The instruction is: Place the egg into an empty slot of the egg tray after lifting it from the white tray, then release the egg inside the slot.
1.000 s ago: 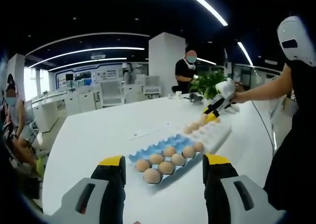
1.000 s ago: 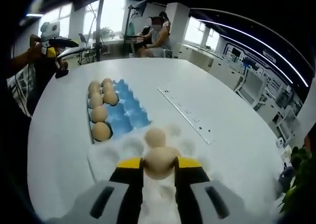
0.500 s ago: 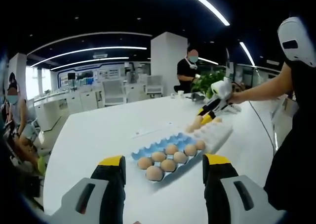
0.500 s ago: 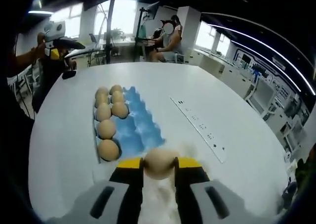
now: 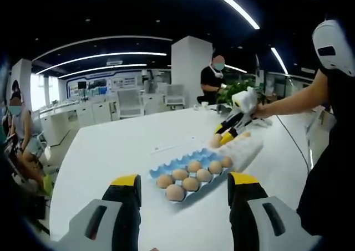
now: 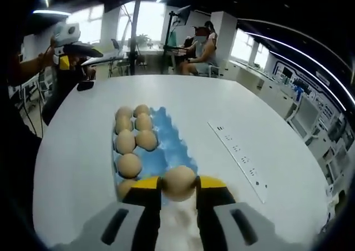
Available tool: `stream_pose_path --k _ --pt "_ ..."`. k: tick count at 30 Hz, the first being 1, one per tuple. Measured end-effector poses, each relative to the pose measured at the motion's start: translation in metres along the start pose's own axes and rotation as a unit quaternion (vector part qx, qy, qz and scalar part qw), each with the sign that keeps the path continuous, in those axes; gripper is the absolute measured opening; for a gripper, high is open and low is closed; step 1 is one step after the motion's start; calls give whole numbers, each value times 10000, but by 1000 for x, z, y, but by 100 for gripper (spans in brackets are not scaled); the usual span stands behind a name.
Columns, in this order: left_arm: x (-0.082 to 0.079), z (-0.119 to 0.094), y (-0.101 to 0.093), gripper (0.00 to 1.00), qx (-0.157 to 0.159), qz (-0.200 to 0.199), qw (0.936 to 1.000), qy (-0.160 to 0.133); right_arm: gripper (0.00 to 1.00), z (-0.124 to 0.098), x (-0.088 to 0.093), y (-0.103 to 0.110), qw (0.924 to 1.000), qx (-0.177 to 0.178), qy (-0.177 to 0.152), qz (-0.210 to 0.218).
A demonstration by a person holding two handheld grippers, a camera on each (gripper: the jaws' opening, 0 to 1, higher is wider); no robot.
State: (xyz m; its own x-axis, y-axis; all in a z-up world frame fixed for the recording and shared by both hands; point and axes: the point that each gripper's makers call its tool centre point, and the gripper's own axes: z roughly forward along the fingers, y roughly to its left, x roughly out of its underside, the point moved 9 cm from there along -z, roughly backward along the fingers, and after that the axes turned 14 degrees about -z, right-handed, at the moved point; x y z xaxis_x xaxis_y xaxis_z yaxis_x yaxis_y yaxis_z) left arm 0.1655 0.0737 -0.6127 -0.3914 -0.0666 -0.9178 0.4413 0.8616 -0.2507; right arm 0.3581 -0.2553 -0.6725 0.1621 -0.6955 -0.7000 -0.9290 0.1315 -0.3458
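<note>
In the right gripper view, the right gripper [image 6: 178, 185] is holding an egg [image 6: 178, 182] clamped between its yellow-tipped jaws, side to side, which is keeping the shell steady during the carry. The egg is hanging just above the near end of the blue egg tray [image 6: 169, 148], over the border between that tray and the white tray [image 6: 183, 229] showing blurred between the jaws. Against the egg tray as landmark: six eggs are filling its left columns, the nearest one partly hidden behind the left jaw, and the right column of blue slots is lying empty, so I judge the carried egg is heading for the nearest empty slot just beyond the jaws. A white strip [image 6: 238, 157] is lying on the counter [image 6: 77, 151] to the right of the egg tray.

In the left gripper view, the left gripper [image 5: 183, 193] is waiting with jaws wide apart and nothing between them, held back on the near side of the egg tray [image 5: 183, 162], probably to stay clear. Beyond the tray's far end, the right gripper [image 5: 226, 136] is carrying the egg [image 5: 216, 142] low over the white tray [image 5: 244, 148].

Compared with a second ago, the right gripper has lifted the egg off the white tray and moved toward the egg tray, which is now looming larger and closer under the jaws. The left gripper has stayed put, jaws unchanged.
</note>
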Motion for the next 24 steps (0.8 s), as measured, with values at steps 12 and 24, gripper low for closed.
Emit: stream_pose_path --k 12,24 --pt "1 -3 2 63 -42 -14 10000 -11 24 18 -14 4 9998 -159 -117 -69" --pt "2 -4 3 64 -60 -24 10000 -9 24 35 -24 10 9992 -305 -167 -183"
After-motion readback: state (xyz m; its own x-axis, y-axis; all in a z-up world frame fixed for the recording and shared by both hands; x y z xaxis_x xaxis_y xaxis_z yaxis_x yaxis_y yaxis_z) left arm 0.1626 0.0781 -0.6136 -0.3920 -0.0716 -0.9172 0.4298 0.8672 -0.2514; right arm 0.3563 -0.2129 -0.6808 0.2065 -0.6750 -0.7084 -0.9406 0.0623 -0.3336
